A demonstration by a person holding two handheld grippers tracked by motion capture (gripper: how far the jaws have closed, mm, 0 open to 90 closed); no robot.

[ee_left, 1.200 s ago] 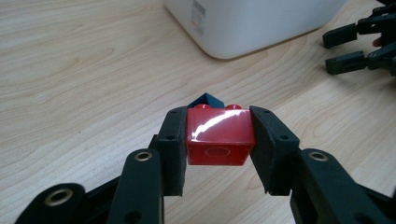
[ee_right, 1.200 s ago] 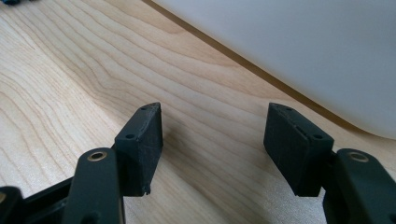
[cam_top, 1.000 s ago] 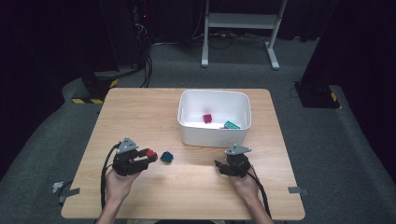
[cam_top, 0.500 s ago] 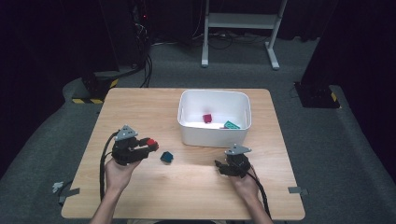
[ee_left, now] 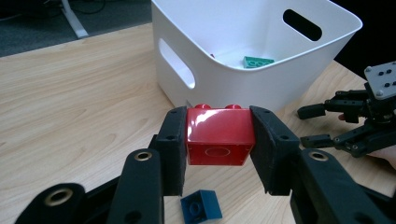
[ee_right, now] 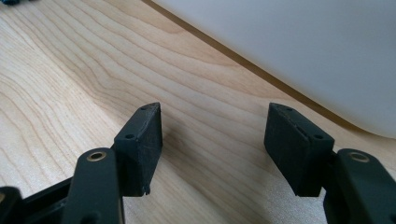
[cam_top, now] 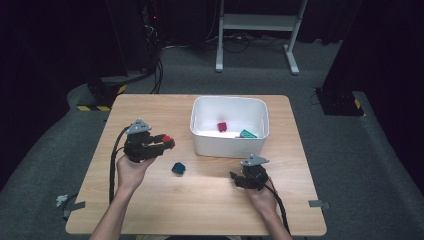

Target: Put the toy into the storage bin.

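We are partway through clearing the toy bricks off the wooden table (cam_top: 150, 200) into the white bin (cam_top: 202, 137). At least two are already inside: a red brick (cam_top: 222, 126) near the middle of the bin floor and a green brick (cam_top: 247, 134) at about four o'clock from it; something small beside the green one may be a third, but the high view is too coarse for us to say. Our left gripper (ee_left: 219, 140) has its jaws clamped on the two sides of a red two-stud brick (ee_left: 218, 136), held clear of the tabletop at about nine o'clock from the bin, so this piece is picked up but not yet dropped in. One dark blue brick (cam_top: 178, 168) lies loose on the table at about seven o'clock from the bin, between our two hands. Our right gripper (ee_right: 215, 144) rests low by the bin's near wall at about five o'clock, jaws spread wide with nothing between them. We judge two bricks remain.
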